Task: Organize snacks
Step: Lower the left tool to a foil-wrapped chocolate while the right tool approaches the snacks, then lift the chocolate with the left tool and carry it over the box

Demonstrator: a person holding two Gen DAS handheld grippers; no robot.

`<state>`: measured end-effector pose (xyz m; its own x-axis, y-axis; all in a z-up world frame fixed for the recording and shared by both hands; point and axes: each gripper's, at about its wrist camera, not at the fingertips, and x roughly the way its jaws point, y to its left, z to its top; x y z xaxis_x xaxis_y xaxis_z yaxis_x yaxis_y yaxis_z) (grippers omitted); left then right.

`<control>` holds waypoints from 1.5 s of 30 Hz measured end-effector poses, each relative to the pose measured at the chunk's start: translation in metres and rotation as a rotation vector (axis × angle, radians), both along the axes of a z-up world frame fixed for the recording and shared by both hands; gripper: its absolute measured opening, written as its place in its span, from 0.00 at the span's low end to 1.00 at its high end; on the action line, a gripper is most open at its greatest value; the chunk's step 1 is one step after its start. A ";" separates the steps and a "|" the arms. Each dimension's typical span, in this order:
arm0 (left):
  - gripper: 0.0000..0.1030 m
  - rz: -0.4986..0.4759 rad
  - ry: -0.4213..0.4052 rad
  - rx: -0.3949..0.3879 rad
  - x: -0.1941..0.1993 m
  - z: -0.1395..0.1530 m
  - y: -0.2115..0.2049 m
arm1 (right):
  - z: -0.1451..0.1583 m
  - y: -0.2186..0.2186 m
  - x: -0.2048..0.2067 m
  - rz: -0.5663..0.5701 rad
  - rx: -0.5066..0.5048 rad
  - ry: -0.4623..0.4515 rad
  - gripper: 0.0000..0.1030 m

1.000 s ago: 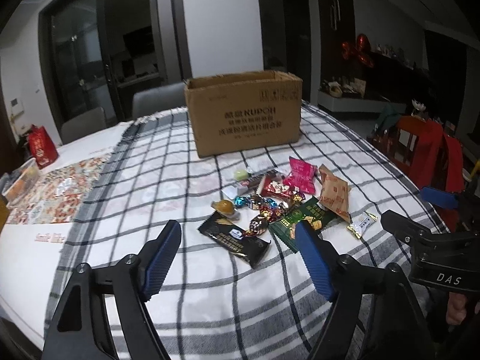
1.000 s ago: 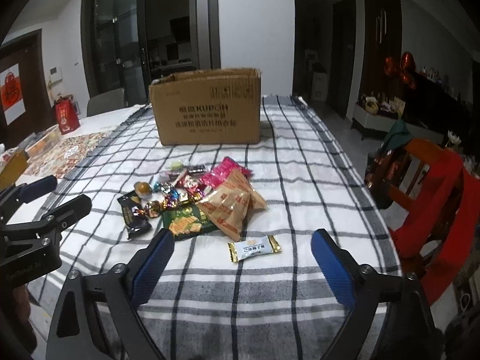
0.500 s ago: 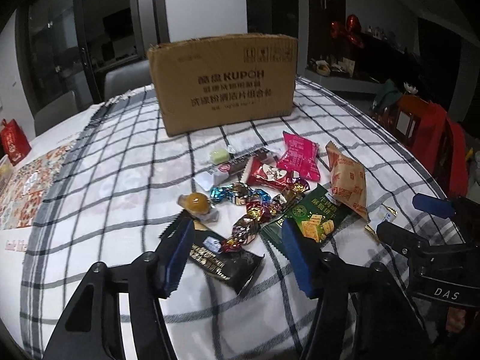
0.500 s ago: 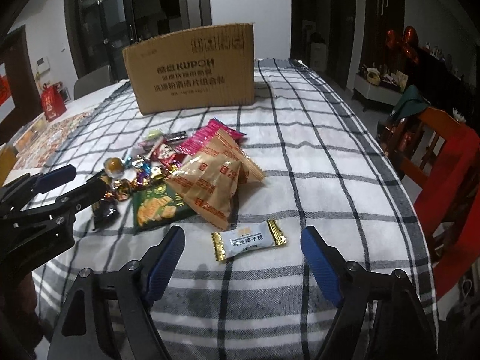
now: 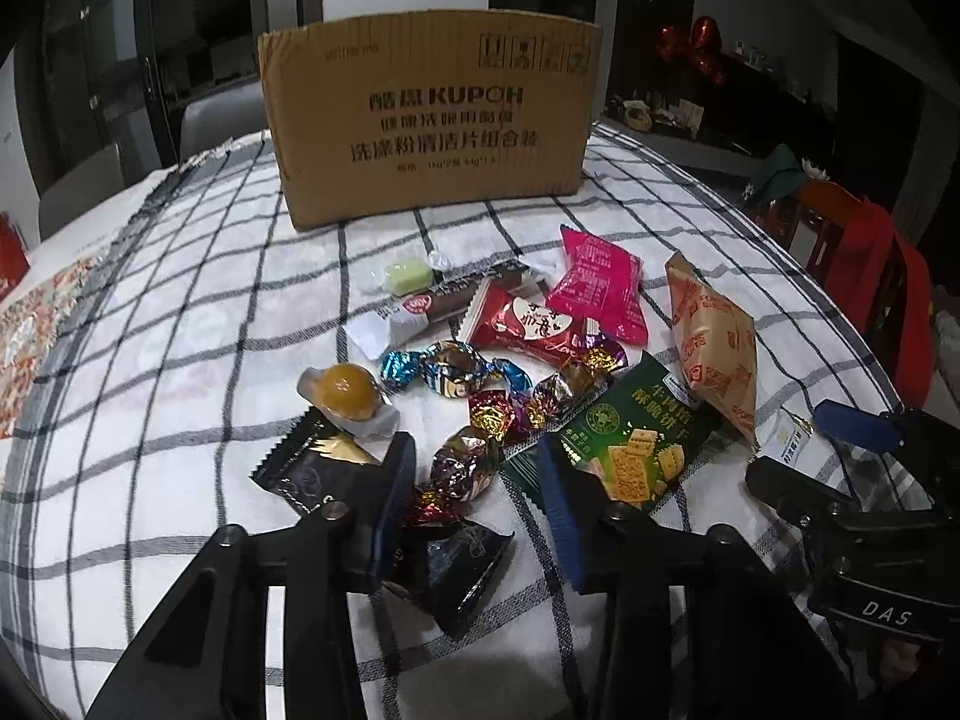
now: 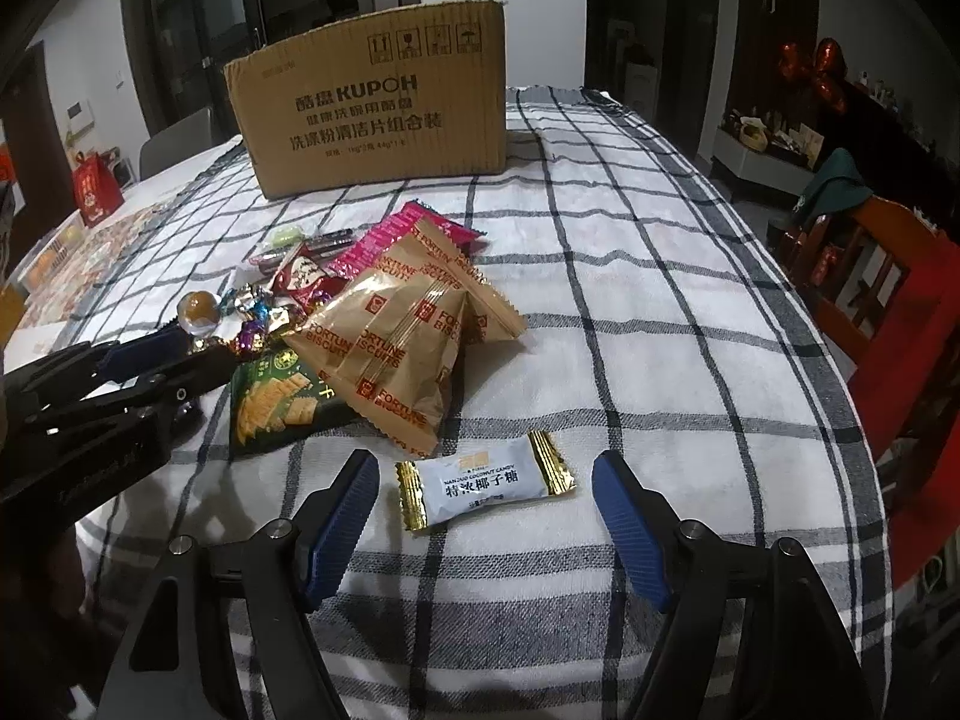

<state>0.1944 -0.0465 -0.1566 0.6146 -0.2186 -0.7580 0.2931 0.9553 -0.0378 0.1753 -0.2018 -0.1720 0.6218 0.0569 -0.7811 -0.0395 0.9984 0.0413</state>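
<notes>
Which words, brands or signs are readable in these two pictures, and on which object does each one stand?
"KUPOH": cardboard box; its Chinese lines and top symbols are too blurred to read.
"FORTUNE BISCUITS": tan packet.
"NANGUO COCONUT CANDY": white candy.
"Love": red heart packet.
"DAS": right gripper body, seen from the left wrist.
Green cracker packet, pink packet: Chinese print, too small.
</notes>
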 end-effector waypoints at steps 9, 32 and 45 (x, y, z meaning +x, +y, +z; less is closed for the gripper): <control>0.19 0.013 0.027 -0.019 0.004 -0.005 0.002 | -0.002 0.002 0.001 0.014 -0.034 -0.004 0.56; 0.18 0.018 -0.033 -0.036 -0.034 0.033 -0.001 | 0.027 0.005 -0.024 0.063 0.007 -0.080 0.13; 0.18 0.007 -0.102 -0.047 -0.057 0.067 -0.006 | 0.061 0.009 -0.039 0.101 0.039 -0.176 0.10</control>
